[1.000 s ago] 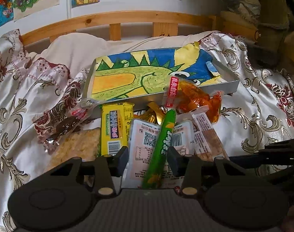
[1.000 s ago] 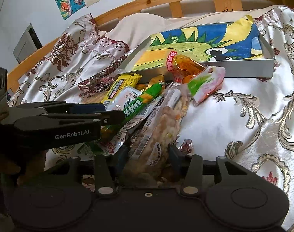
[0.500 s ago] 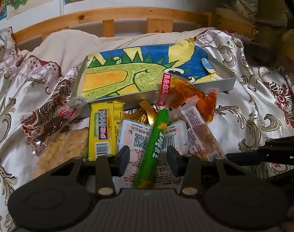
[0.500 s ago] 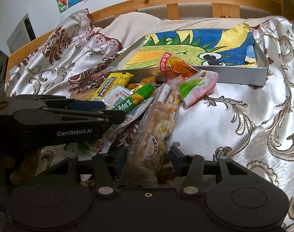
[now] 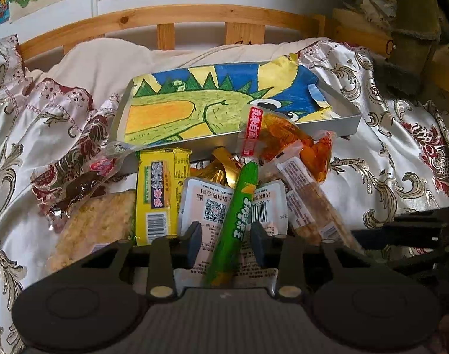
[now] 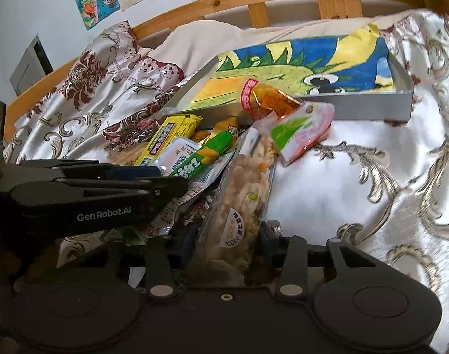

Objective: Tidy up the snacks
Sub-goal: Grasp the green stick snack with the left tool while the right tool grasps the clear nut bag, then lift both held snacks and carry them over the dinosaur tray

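My left claw is closing around the green stick snack, not yet clamped; right claw closing on the rice-cracker pack. Tray next.

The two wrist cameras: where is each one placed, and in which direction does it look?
Left wrist: behind the left gripper, looking down at the snack pile; its jaws are closing around a green stick.
Right wrist: behind the right gripper, jaws closing around a rice bar; the left gripper crosses its left side.
Both show the tray and the green stick.

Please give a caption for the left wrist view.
Left gripper closing around a green snack stick in the pile before the tray.
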A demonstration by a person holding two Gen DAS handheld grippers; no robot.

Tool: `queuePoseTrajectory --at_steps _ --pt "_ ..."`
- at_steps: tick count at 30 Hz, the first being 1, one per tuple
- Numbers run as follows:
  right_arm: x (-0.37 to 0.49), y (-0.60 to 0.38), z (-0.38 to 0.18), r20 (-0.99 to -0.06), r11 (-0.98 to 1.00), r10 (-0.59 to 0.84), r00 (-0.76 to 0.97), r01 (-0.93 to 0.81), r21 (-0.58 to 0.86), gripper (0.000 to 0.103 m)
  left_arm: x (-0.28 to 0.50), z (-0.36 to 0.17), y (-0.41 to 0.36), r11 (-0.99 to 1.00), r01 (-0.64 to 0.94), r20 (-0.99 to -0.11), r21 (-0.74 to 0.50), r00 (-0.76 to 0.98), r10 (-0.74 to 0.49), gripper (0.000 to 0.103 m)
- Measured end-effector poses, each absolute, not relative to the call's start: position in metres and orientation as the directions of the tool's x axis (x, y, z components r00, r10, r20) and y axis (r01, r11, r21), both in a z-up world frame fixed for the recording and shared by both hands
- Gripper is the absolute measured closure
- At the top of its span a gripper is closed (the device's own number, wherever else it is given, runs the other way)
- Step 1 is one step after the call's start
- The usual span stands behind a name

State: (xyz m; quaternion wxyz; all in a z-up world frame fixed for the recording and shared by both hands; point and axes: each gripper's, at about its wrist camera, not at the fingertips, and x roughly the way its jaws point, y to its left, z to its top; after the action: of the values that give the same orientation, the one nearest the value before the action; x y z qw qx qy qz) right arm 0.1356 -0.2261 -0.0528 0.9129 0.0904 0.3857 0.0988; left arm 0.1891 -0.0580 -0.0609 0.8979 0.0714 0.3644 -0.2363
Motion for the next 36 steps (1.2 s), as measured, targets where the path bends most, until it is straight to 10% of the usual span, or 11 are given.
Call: queuePoseTrajectory --at_steps 17,36 --pt "0.141 -0.245 -0.059 -0.668 0.949 0.263 0.696 -0.062 0.309 0.064 0.193 -0.063 -0.062 0.881 0.471 -0.705 -0.042 0.611 -0.360 0.068" --pt "0.108 -0.211 -0.039 -0.594 0.985 0.066 0.802 -0.148 -0.090 0.070 0.184 -0.043 -0.057 0.892 0.426 -0.727 -0.152 0.563 -0.393 0.084"
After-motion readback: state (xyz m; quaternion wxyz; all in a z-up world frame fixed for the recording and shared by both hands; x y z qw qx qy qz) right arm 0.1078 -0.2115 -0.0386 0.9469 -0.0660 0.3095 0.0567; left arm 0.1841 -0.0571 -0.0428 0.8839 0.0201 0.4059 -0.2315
